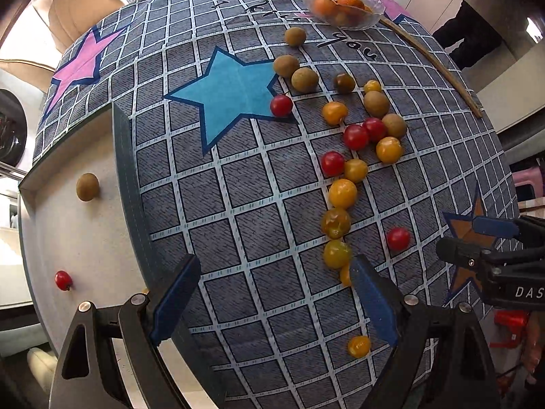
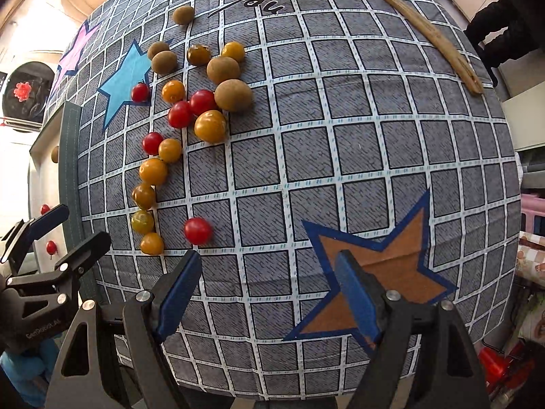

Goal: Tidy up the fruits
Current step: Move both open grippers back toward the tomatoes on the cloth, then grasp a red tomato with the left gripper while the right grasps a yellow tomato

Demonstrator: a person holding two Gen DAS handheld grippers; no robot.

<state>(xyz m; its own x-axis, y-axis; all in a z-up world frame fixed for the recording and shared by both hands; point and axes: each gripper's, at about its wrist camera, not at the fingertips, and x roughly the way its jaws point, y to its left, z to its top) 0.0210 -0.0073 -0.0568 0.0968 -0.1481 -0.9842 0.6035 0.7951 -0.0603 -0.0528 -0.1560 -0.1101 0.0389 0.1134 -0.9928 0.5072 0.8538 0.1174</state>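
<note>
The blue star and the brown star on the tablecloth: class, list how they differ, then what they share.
The blue star is light blue; the brown star is brown. Fruit sits at the blue star's edge, a red tomato touching it; no fruit lies on the brown star. The right tongs hover over the brown star, not the blue star. Both have dark blue outlines.

Cloth (image 1: 238, 177) has handwritten "you"; right hand-held gripper (image 1: 477, 238) body reads "DAS", rest cut off.
</note>
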